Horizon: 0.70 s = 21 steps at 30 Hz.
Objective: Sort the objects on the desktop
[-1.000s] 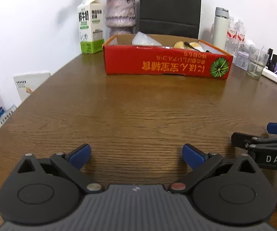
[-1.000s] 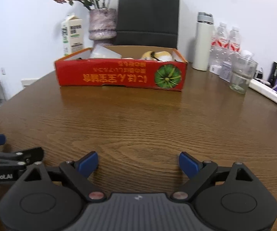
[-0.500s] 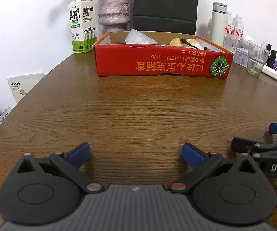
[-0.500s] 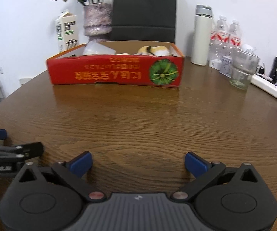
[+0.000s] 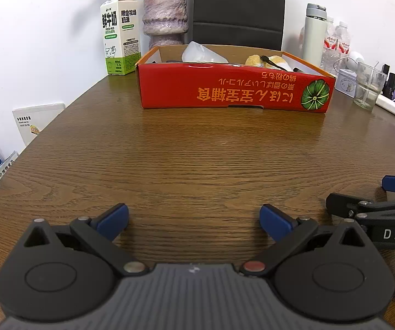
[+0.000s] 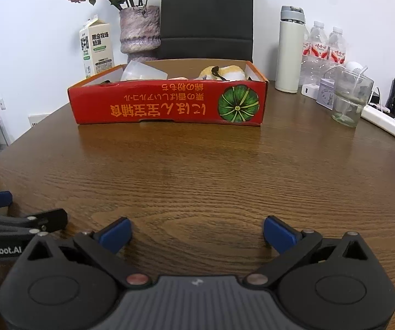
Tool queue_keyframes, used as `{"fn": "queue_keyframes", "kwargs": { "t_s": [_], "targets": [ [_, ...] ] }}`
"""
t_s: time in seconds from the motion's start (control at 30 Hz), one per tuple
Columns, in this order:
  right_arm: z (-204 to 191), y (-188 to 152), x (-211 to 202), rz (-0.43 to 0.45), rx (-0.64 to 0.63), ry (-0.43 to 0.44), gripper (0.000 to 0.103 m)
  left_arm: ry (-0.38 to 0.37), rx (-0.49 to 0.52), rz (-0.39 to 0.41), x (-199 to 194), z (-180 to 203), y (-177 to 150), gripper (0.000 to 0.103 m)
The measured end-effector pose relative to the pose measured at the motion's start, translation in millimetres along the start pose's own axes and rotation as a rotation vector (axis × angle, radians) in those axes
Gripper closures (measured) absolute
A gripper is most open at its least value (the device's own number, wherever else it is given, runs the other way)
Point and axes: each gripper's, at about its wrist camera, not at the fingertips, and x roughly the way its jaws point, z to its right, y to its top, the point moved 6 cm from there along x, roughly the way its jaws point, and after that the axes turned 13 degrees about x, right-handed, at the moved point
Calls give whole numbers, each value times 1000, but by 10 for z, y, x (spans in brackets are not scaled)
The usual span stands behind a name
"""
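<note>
A red cardboard box [image 5: 233, 93] [image 6: 167, 107] stands on the far side of the brown wooden table [image 5: 197, 159]. In it lie a clear plastic piece [image 5: 203, 53] [image 6: 142, 71] and a yellow plush item [image 5: 263, 60] [image 6: 225, 73]. My left gripper [image 5: 194, 218] rests low over the near table, open, with only bare wood between its blue pads. My right gripper [image 6: 197, 232] sits beside it, open wide and empty. Each gripper shows at the edge of the other's view: the right one [image 5: 376, 209] and the left one [image 6: 19, 220].
Behind the box stand a milk carton [image 5: 119, 33], a pinkish vase [image 5: 166, 13] and a black bag [image 6: 207, 13]. At the right are a white flask [image 6: 289, 52], water bottles [image 6: 323, 46], a glass [image 6: 351, 101] and a power strip [image 6: 384, 122].
The right gripper's jaws have spread a little wider. Both hands have stayed nearly in place, and the box looks slightly more level in the left view.
</note>
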Motion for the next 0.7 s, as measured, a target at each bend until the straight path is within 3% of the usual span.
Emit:
{"fn": "queue_keyframes", "kwargs": {
  "t_s": [0.7],
  "targets": [
    [-22, -2, 25, 0, -12, -27, 0, 0, 0, 0, 0, -5, 5, 0]
  ]
}}
